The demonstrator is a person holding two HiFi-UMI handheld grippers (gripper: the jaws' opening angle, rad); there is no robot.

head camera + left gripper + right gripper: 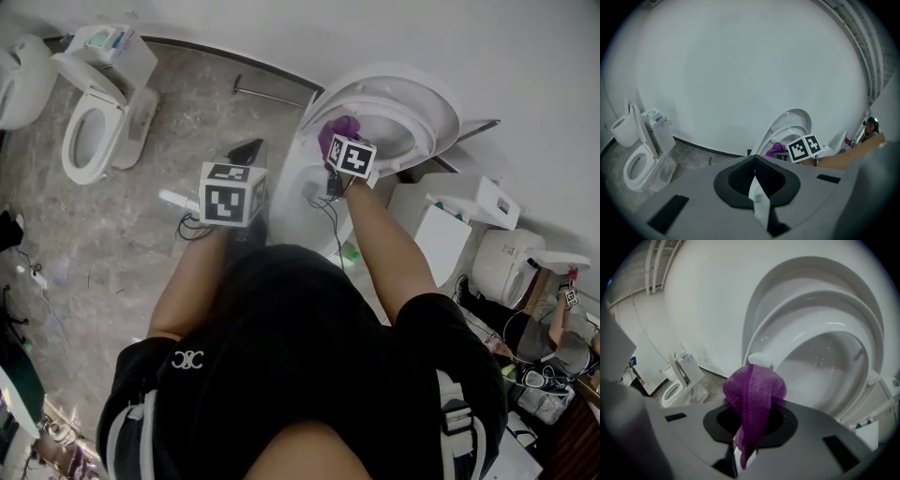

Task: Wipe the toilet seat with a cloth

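A white toilet (309, 187) stands against the wall with its lid and seat ring (412, 103) tipped up. In the right gripper view the seat ring (811, 341) fills the frame just beyond the jaws. My right gripper (339, 141) is shut on a bunched purple cloth (752, 392), which hangs over the jaws close to the seat's lower left end. The cloth (337, 129) also shows in the head view. My left gripper (248, 152) hovers left of the bowl. Its jaws (754, 161) are shut with nothing between them.
Another toilet (94, 131) with an open lid stands at the far left, and a third white fixture (23, 80) is beside it. White tanks and toilets (469, 202) crowd the right side. A metal bar (272, 94) lies by the wall. Cables (328, 216) trail down.
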